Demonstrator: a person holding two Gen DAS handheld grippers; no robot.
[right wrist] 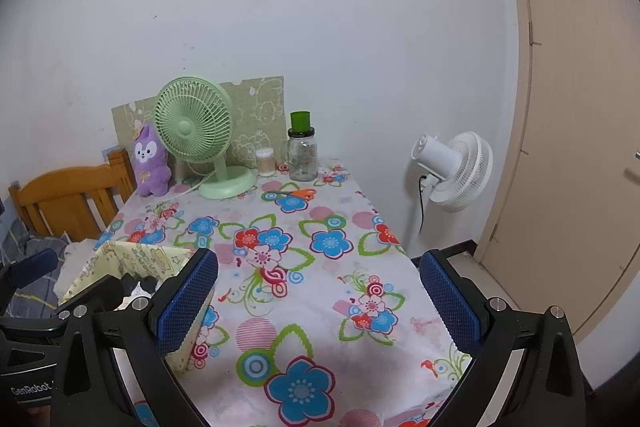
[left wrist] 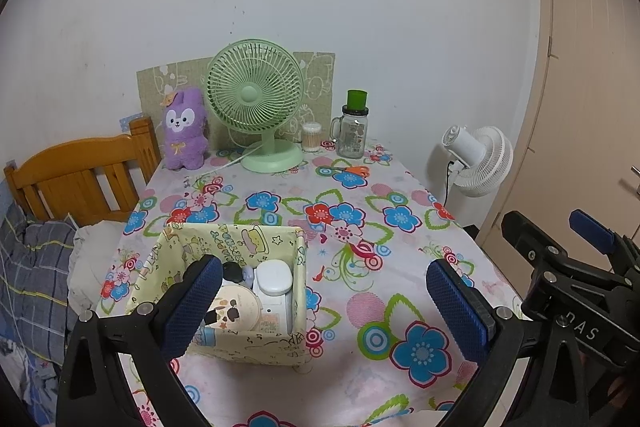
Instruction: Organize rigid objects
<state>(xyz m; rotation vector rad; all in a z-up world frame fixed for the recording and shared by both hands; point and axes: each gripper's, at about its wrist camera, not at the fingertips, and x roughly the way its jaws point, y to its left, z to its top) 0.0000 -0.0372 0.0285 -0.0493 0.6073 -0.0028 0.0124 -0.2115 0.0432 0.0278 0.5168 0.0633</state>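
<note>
The fabric box [left wrist: 240, 239] holds white cases (both hand-held grippers [left wrist: 324, 307] [right wrist: 320, 303] gape wide, empty).

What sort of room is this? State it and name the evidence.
Most likely a bedroom at home: a wooden headboard with rumpled bedding beside the table, a purple plush toy and a green desk fan.

Green desk fan [left wrist: 255, 107] at worktop's far edge. Purple plush [left wrist: 185, 129] just left of fan; cotton-swab tub [left wrist: 311, 137], green-lidded glass jar [left wrist: 352, 131] to its right. Orange scissors [left wrist: 347, 170] in front of jar. White floor fan [left wrist: 480, 159] farther right.
</note>
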